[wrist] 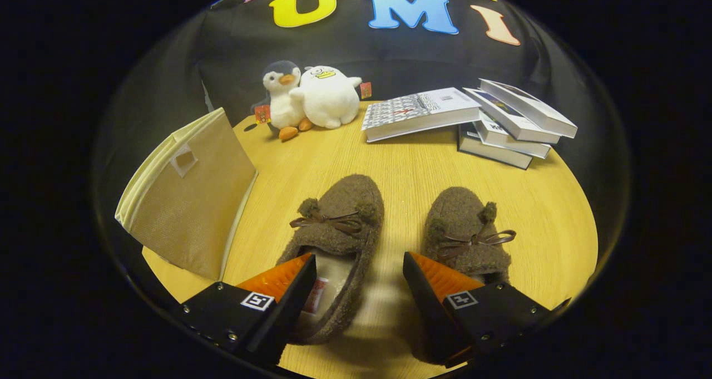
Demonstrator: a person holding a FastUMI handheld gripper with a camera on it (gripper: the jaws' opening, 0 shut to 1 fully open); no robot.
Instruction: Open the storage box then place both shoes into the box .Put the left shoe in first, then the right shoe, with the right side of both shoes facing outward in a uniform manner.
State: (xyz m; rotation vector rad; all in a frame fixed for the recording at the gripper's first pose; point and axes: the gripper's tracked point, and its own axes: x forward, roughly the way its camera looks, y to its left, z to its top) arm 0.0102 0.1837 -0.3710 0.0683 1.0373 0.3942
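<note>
Spread wide, the gripper [359, 281] hovers over both slippers [339, 240]; grabbing one before opening the box [189, 201] would break the order.

Shoes [339, 223] and box [192, 201] on table

Lying side by side, fuzzy brown, toes pointing away; beige box standing left, closed.
</note>
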